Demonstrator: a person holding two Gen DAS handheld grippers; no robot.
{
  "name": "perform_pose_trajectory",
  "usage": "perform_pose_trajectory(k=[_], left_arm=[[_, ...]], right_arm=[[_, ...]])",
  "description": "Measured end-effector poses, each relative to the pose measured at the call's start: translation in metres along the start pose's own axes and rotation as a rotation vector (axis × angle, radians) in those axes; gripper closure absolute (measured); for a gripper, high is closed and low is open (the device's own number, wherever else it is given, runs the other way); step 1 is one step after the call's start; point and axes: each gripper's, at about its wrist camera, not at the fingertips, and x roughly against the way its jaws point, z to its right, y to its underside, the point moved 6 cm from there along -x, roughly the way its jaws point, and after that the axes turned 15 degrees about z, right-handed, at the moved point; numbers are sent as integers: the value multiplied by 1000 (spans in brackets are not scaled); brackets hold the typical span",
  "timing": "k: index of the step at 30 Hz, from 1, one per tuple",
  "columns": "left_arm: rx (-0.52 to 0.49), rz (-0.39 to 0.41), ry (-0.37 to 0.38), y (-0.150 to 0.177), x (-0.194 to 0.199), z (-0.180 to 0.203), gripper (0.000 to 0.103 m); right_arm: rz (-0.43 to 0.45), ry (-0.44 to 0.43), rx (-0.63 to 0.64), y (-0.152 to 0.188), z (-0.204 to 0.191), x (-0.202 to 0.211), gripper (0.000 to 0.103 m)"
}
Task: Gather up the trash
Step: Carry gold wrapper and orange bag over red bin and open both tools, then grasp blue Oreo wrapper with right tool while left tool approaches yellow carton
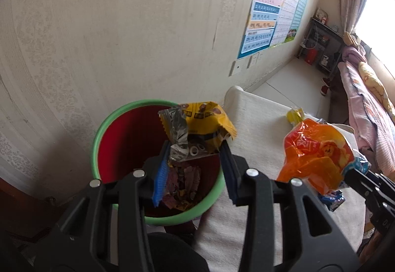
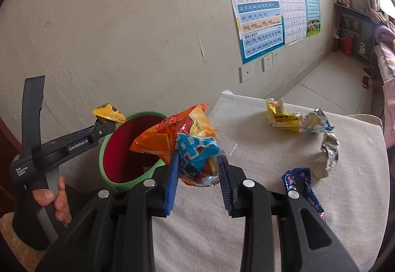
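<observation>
A red bin with a green rim point(image 1: 112, 121) point(image 2: 134, 116) stands against the wall, left of a cloth-covered table point(image 1: 259, 124) point(image 2: 259, 148). My left gripper point(image 1: 195, 151) is shut on a yellow and silver snack wrapper point(image 1: 197, 124) point(image 2: 108, 113), held above the bin's mouth. More wrappers point(image 1: 184, 183) lie at the bin's bottom. My right gripper point(image 2: 197, 163) is shut on an orange and blue crinkled bag point(image 2: 190, 138) point(image 1: 318, 148), hanging over the table edge beside the bin's rim. A hand point(image 2: 58, 200) grips the left tool's handle.
On the table lie a yellow wrapper point(image 2: 281, 113), a blue-white one point(image 2: 317, 121), a silver one point(image 2: 328, 151) and a dark blue one point(image 2: 302, 185). Posters point(image 2: 259, 5) and wall sockets point(image 2: 270, 60) are on the wall. A bed point(image 1: 365, 89) stands at far right.
</observation>
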Motion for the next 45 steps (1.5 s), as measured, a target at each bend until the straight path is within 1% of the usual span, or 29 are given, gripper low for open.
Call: perform_pose_trajectory(k=[3, 6, 9, 12, 13, 14, 15, 16, 18, 20, 21, 23, 26, 28, 30, 33, 35, 37, 38, 39, 40, 42, 43, 44, 45], left_arm=[[30, -17, -58, -2, -8, -33, 65], [74, -52, -89, 2, -18, -58, 65], [105, -80, -100, 10, -24, -73, 65], [107, -90, -109, 16, -28, -76, 64], [110, -92, -113, 18, -30, -76, 60], [114, -96, -114, 20, -31, -76, 58], [118, -97, -116, 22, -31, -75, 50], [122, -95, -117, 23, -31, -75, 43], [124, -97, -112, 25, -32, -70, 40], [124, -105, -98, 29, -32, -65, 38], [121, -109, -88, 31, -31, -61, 38], [103, -111, -76, 35, -29, -53, 35], [66, -105, -72, 36, -26, -44, 34], [63, -105, -68, 37, -25, -39, 33], [54, -108, -67, 38, -25, -34, 33], [25, -115, -61, 41, -24, -22, 33], [8, -123, -51, 43, -23, -11, 33], [-1, -136, -26, 48, -21, 2, 33], [-6, -142, -9, 50, -20, 12, 33], [-13, -151, 11, 53, -19, 23, 33], [-23, -161, 33, 56, -18, 35, 33], [-60, -178, 79, 63, -16, 63, 33], [-81, -179, 103, 64, -15, 78, 33], [-105, -178, 130, 65, -15, 94, 33], [-127, -175, 154, 66, -15, 108, 33]], right_arm=[[-28, -53, -2, -4, -20, -24, 73], [-63, -101, -9, -7, -40, -47, 72], [-92, -125, -11, -9, -55, -68, 72], [-111, -145, -38, -12, -66, -84, 71], [-121, -162, -60, -13, -68, -89, 70], [-128, -179, -77, -14, -71, -92, 62], [-127, -192, -89, -16, -74, -93, 54], [-119, -196, -88, -18, -76, -92, 52], [-103, -201, -72, -20, -78, -88, 51], [-91, -187, -48, -19, -72, -80, 51], [-82, -170, -30, -17, -66, -75, 49], [-70, -110, 20, -11, -45, -66, 45], [-73, 44, 121, 6, 7, -52, 42], [-125, 149, 129, 23, 52, -46, 42], [-173, 237, 73, 40, 96, -37, 42], [-216, 358, -23, 64, 155, -23, 42], [-251, 378, -111, 81, 181, -18, 42], [-289, 360, -170, 96, 193, -19, 42], [-299, 355, -180, 101, 196, -19, 48], [-308, 350, -189, 106, 197, -20, 62], [-316, 340, -203, 111, 198, -20, 70], [-290, 316, -226, 113, 197, -15, 84], [-273, 302, -238, 112, 195, -11, 89], [-256, 295, -251, 112, 195, -6, 93], [-231, 290, -266, 111, 193, 3, 93]])
